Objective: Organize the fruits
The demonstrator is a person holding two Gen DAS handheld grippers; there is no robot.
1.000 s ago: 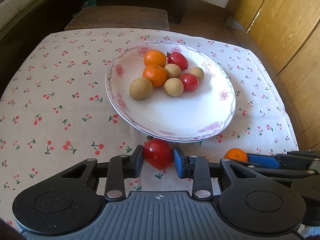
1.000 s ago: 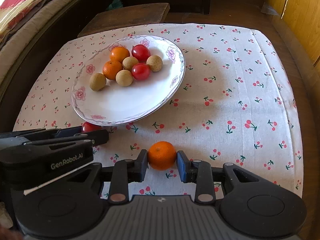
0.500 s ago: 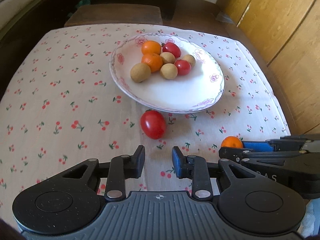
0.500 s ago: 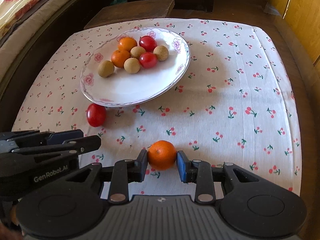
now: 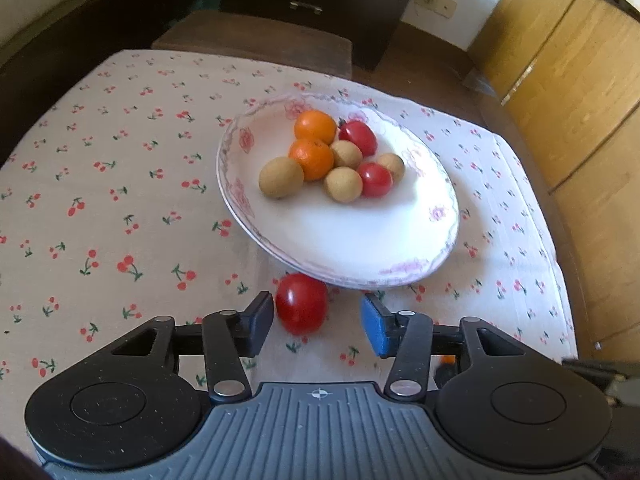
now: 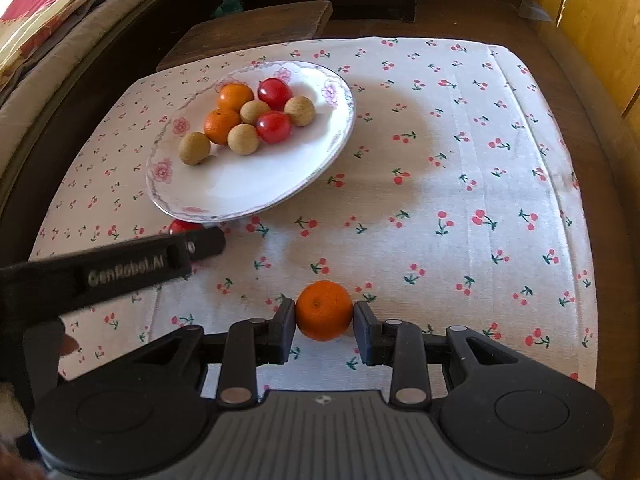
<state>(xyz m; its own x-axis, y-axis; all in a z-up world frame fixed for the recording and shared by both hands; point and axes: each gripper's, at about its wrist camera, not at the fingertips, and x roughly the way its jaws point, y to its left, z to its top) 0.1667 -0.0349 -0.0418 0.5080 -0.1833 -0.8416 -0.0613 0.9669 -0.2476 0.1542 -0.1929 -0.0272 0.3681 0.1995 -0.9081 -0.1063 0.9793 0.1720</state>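
A white flowered plate (image 5: 348, 248) on the cherry-print cloth holds two oranges, two red tomatoes and several tan round fruits; it also shows in the right wrist view (image 6: 240, 184). A loose red tomato (image 5: 302, 303) lies on the cloth just in front of the plate. My left gripper (image 5: 317, 322) is open with the tomato between its fingers, close to the left one. My right gripper (image 6: 324, 320) is shut on an orange (image 6: 324, 310), low over the cloth. The left gripper (image 6: 120, 268) crosses the right wrist view, mostly hiding the tomato (image 6: 182, 226).
The cloth-covered table (image 6: 460, 200) ends at a dark wooden edge on the right. A wooden stool (image 5: 256, 40) stands behind the table. Wooden cabinets (image 5: 580, 100) rise at the right. A sofa with a patterned cover (image 6: 48, 12) is at the far left.
My left gripper let go of the tomato, drew back, then came forward again with jaws opened wider around it. My right gripper keeps holding the orange.
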